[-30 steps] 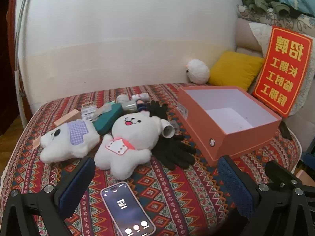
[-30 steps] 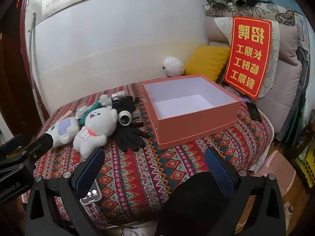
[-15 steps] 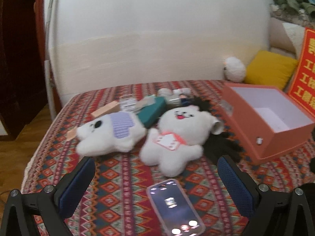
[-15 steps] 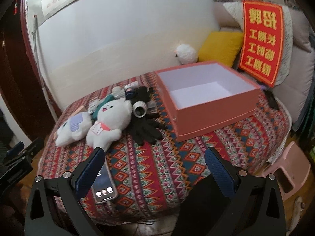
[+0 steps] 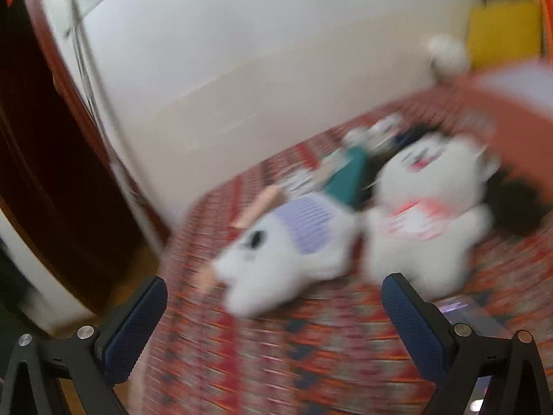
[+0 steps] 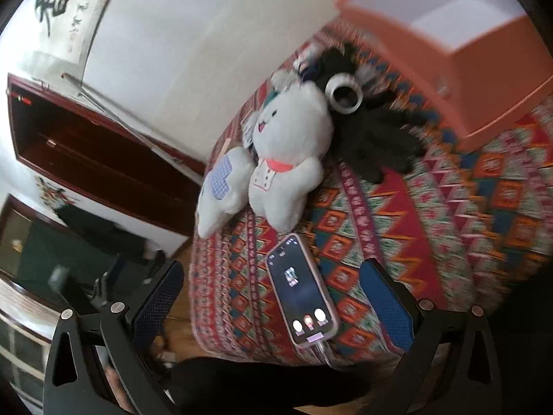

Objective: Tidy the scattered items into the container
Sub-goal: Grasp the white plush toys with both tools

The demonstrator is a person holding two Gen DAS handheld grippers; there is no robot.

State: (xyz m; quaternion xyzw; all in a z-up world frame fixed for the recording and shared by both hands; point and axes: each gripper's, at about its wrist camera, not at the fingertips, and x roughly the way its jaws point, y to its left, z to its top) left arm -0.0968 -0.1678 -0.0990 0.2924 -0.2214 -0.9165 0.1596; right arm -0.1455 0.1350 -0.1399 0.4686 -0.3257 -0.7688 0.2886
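Note:
Two white plush toys lie side by side on the patterned bed: one with a purple checked patch (image 5: 283, 245) (image 6: 221, 186) and one with a red collar (image 5: 428, 214) (image 6: 290, 152). Black gloves (image 6: 376, 135) and a small silver-rimmed tube (image 6: 344, 95) lie beside them, next to the open orange box (image 6: 459, 55) (image 5: 511, 110). A teal item (image 5: 349, 180) sits behind the plush toys. My left gripper (image 5: 274, 314) is open just in front of the purple-patch toy; that view is blurred. My right gripper (image 6: 271, 292) is open, tilted, above the phone (image 6: 302, 288).
The phone lies near the bed's front edge with a cable plugged in. A dark wooden cabinet (image 6: 93, 155) stands left of the bed, a white wall behind. A yellow cushion (image 5: 501, 34) and a white fluffy ball (image 5: 446, 55) sit at the back right.
Both grippers swung left and closer to the bed. The left view now centres on the purple-patch plush toy and is motion-blurred; the right view has tilted and dropped toward the phone.

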